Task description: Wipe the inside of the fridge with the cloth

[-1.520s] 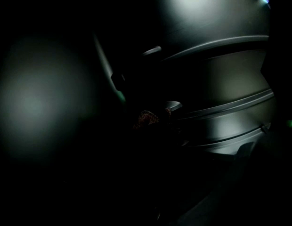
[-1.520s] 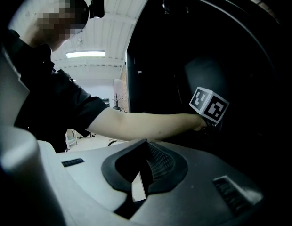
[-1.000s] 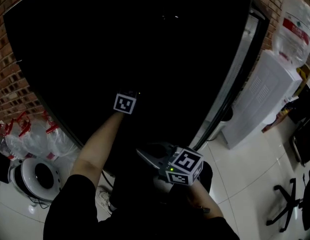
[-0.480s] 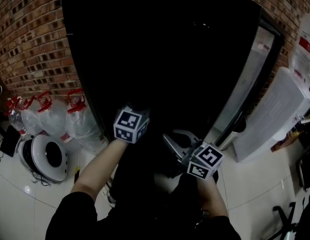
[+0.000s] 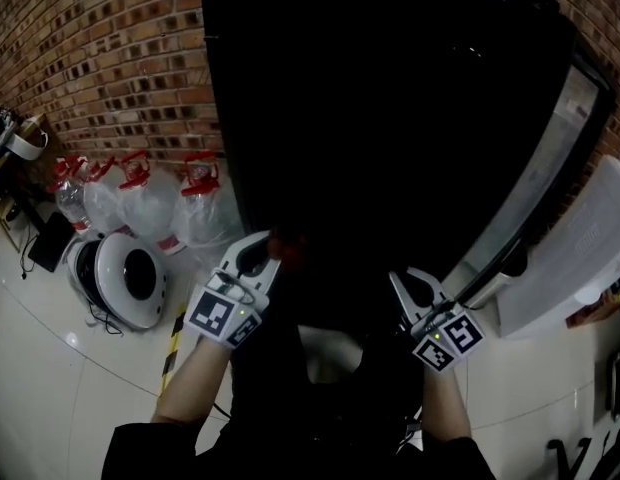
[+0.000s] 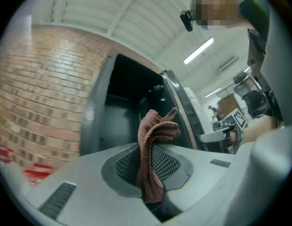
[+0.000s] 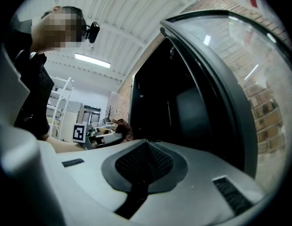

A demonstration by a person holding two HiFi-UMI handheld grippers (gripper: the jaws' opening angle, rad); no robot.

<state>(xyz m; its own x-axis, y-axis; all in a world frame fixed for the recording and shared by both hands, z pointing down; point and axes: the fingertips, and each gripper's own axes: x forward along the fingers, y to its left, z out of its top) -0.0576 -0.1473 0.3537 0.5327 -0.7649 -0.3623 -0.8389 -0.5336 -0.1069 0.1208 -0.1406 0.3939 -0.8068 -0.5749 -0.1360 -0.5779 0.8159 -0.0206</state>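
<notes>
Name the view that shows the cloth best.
The left gripper view: the brown cloth stands centred, pinched between shut jaws, weave clear. The head view shows only a reddish scrap against the dark fridge; the right gripper view, a small far lump.

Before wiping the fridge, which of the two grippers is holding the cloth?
The left gripper: its jaws pinch the brownish-red cloth. The right gripper is shut with nothing between its jaws.
</notes>
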